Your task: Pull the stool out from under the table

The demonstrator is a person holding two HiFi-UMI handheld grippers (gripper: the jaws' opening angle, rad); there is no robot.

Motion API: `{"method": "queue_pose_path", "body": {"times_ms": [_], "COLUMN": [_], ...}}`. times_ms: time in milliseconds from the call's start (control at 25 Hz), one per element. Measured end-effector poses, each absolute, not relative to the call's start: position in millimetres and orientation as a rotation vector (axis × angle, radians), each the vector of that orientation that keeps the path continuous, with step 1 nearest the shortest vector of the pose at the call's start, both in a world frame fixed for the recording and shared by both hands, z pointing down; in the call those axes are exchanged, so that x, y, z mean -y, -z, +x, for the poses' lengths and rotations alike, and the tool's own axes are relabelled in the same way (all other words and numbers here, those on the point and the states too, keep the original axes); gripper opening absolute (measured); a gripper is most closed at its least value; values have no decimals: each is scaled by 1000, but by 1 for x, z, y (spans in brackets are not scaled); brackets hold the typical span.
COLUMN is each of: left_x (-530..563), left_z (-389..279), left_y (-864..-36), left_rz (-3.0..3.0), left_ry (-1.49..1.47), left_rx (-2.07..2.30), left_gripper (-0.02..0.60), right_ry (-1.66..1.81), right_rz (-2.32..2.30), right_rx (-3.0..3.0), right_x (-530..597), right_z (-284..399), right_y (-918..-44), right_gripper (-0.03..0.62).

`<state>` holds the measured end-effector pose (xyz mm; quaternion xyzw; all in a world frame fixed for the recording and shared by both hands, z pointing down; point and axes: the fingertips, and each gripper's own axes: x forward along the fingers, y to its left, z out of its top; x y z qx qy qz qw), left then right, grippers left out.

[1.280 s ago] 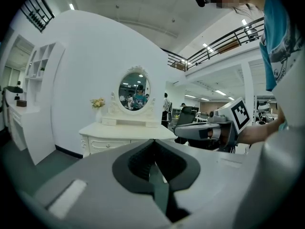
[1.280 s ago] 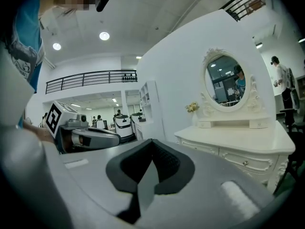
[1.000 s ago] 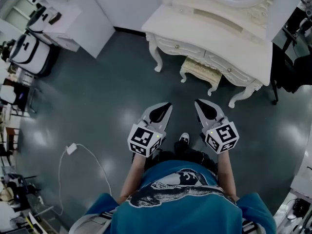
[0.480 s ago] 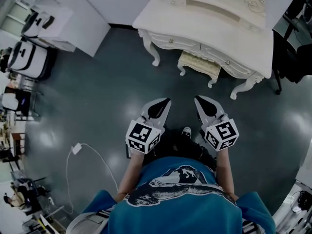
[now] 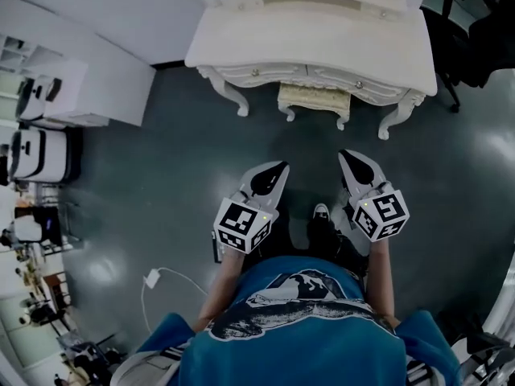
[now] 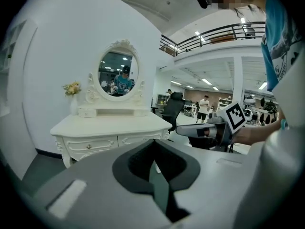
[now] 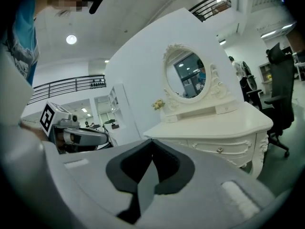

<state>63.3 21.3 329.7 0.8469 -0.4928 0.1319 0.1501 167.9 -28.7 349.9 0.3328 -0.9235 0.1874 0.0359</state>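
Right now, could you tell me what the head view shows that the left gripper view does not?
Only the head view shows the stool tucked under the table, the white cable on the floor and a shoe. Only the left gripper view shows the oval mirror, the flowers and the upper-floor railing. Both show the white table, plus the left gripper and the right gripper, each with jaws shut on nothing.

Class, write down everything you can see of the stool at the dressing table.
The stool is cream, with a textured-looking seat and curved legs, two showing at the front. It stands upright on the dark floor, tucked partly beneath the middle of the white table, its front edge sticking out. Nothing else touches it.
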Motion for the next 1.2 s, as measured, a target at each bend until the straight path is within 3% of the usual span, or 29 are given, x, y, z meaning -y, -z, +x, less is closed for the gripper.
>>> {"method": "queue_pose_path", "body": {"times_ms": [600, 1200], "left_x": [58, 76], "left_z": [-39, -76], "left_y": [-362, -430], "left_rz": [2583, 2687], "left_ry": [-466, -545], "left_rx": [1070, 696], "left_gripper": [12, 12], "right_ry": [-617, -770], "right_rz": [1338, 1464], "right_rx": [2667, 2477], "right_x": [74, 92], "right_z": [75, 13], "right_y": [-370, -437], "right_gripper": [5, 9]}}
